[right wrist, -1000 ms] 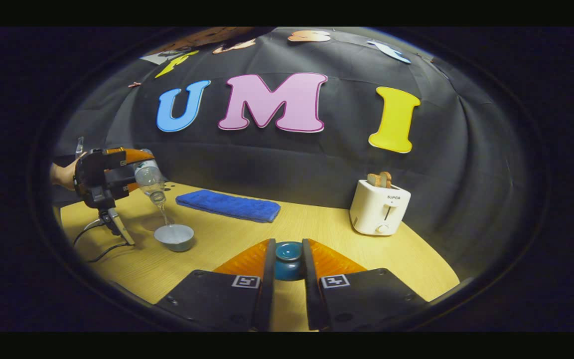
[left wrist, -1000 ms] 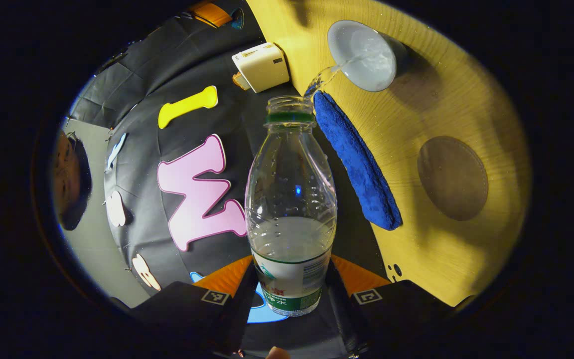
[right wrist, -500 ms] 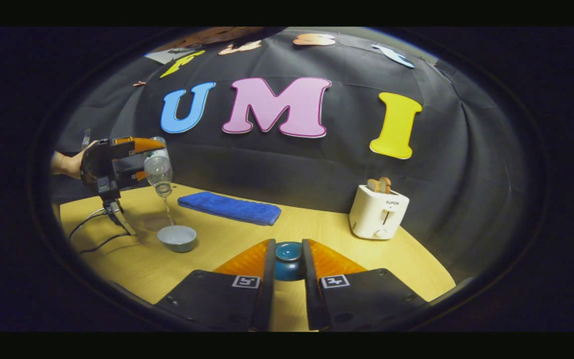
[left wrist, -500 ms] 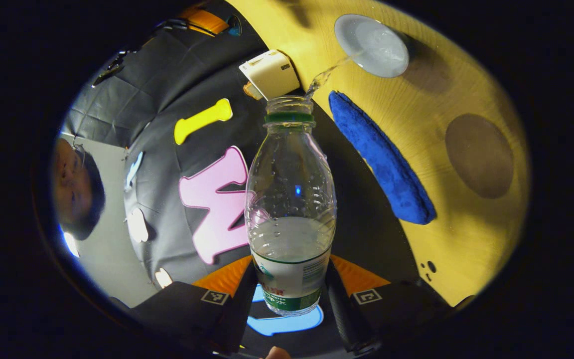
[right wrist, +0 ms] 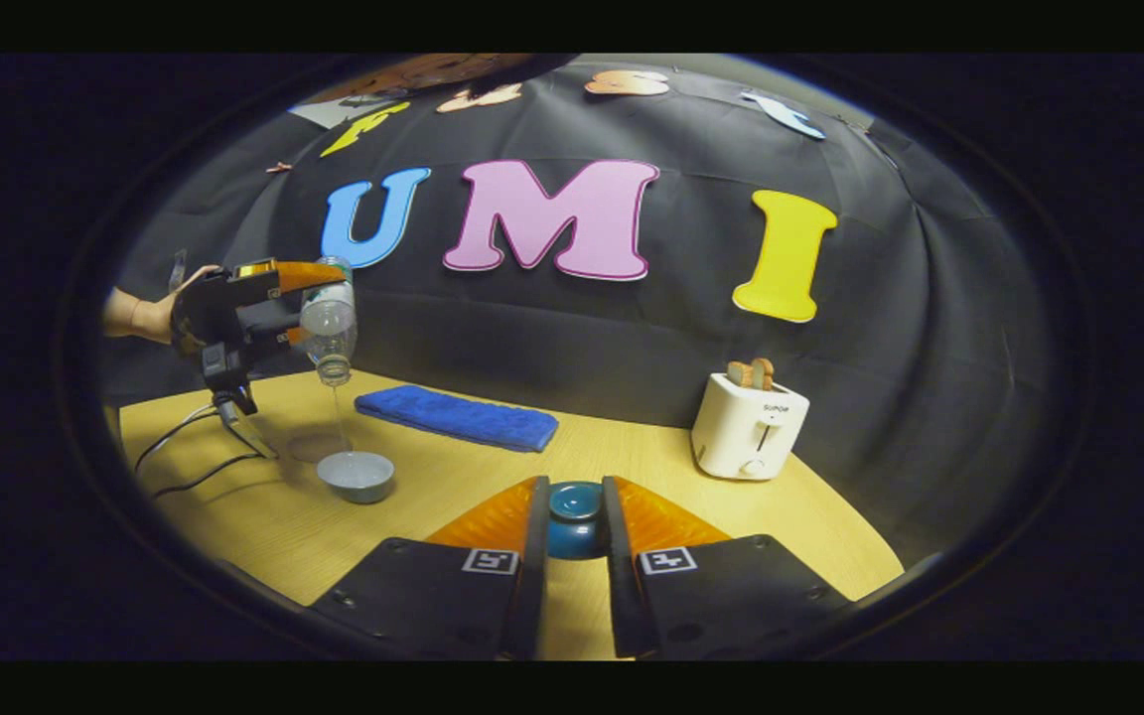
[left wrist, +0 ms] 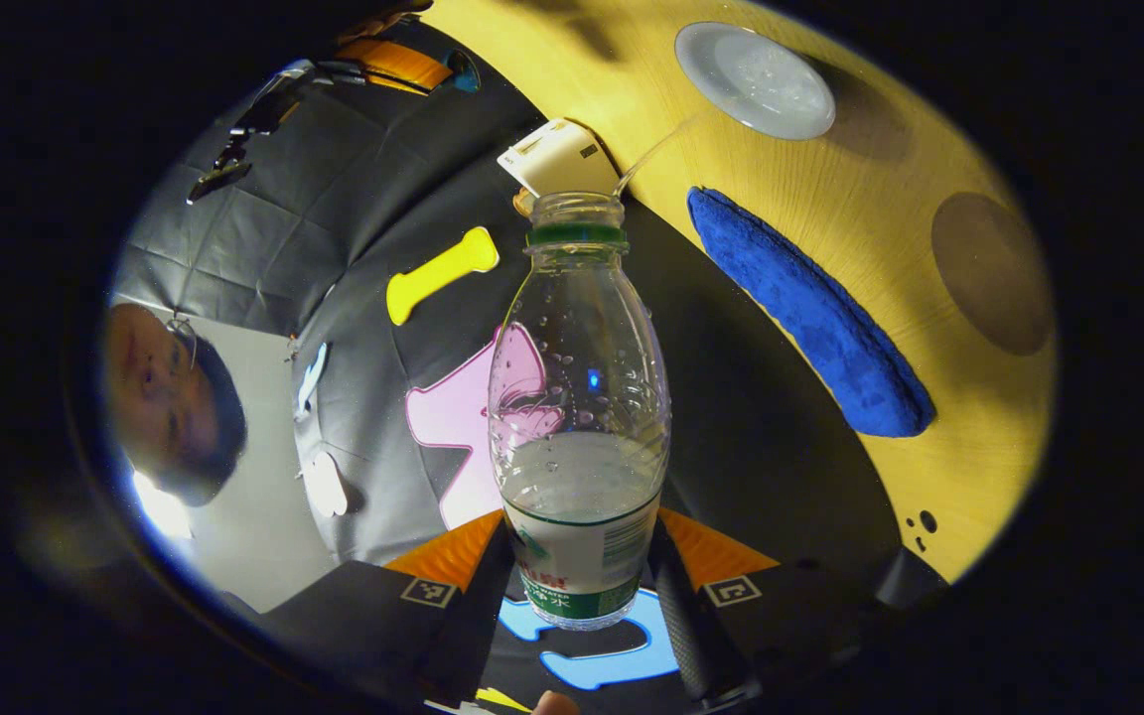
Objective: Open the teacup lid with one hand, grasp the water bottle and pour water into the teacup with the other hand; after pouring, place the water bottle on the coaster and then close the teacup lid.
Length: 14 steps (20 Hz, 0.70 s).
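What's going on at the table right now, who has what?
A person holds both tools. The left tool is shut on the water bottle, tipped mouth-down above the teacup, with a thin stream of water falling into it. The right tool grips the blue teacup lid, held clear over the table. The round coaster sits bare beside the blue cloth.

Right gripper (right wrist: 572, 556): black body, orange fingers, square markers.

Wooden table (right wrist: 632, 457) carries teacup (right wrist: 357, 476), coaster (left wrist: 992, 273), blue towel (right wrist: 456, 418), toaster (right wrist: 749, 425).
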Tool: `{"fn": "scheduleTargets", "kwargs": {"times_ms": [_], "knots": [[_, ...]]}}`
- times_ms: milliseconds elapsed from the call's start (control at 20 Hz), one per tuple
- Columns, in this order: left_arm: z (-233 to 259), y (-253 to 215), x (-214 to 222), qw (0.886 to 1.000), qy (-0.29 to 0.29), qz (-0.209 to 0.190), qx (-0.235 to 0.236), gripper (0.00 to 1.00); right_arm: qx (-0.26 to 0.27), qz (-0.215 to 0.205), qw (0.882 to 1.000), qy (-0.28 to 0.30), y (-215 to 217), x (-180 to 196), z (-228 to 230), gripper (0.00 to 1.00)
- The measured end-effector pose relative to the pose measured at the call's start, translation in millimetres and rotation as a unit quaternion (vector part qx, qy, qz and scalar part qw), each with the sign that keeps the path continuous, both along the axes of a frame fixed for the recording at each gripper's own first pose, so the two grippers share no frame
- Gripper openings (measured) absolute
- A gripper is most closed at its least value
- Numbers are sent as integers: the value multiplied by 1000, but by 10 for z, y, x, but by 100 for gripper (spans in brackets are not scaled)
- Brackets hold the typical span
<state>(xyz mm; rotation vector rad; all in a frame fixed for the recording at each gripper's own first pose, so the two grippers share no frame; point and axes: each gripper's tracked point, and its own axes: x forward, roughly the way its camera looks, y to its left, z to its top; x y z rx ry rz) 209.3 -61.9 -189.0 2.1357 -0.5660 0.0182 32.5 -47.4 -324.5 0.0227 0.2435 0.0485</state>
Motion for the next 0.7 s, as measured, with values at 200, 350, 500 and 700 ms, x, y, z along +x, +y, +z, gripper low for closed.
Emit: {"fn": "scheduleTargets", "kwargs": {"times_ms": [200,350,500,700], "knots": [[-27,-23,47,1000,8,-6,5,75,4,-3,1000,-3,7,13,3,34],[-40,-46,51,1000,12,-6,2,75,6,-4,1000,-1,26,26,-6,34],[-131,55,111,999,34,17,-22,75,7,-4,1000,1,56,34,-15,34],[-303,244,53,976,124,53,-173,75,10,-6,1000,6,100,71,-62,34]]}}
